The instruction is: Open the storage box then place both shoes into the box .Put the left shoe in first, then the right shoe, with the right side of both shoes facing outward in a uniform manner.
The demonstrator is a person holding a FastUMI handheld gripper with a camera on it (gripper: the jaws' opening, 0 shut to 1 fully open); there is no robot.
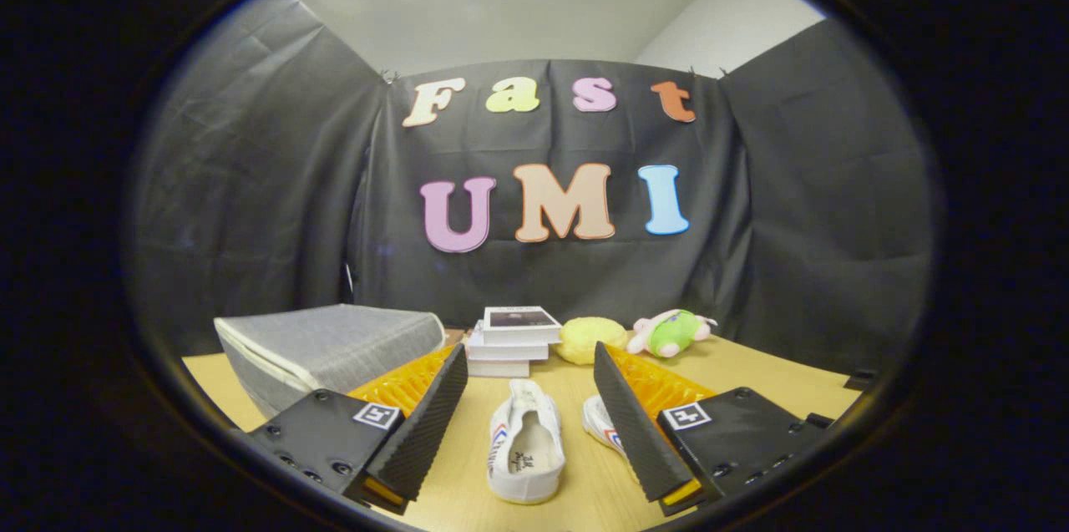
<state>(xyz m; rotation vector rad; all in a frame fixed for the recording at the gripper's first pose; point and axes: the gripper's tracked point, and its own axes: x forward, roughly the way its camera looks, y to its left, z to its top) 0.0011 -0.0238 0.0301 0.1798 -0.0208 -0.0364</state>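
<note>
- Storage box, lower left of the frame: a grey fabric-covered box with a pale edge trim, lid down, seen at a tilt on the wooden table just beyond the left finger.
- Opening it looks like the step in hand, since the lid is down and both shoes sit on the table. A good approach, as I judge it, is to swing toward the lower left, catch the lid's near front edge with one finger, and lift along the hinge line so the box does not slide.
- White canvas shoe, lower centre, lies between the fingers with its opening up and a red-and-blue stripe on its side.
- Second white shoe, just right of the first, is partly hidden behind the right finger; which shoe is left or right I cannot tell.
- Gripper is released, its fingers spread wide and holding nothing.
- Stack of books stands at centre, beyond the shoes.
- Yellow plush and a pink-and-green plush toy lie to the right of the books, near the back cloth.
</note>
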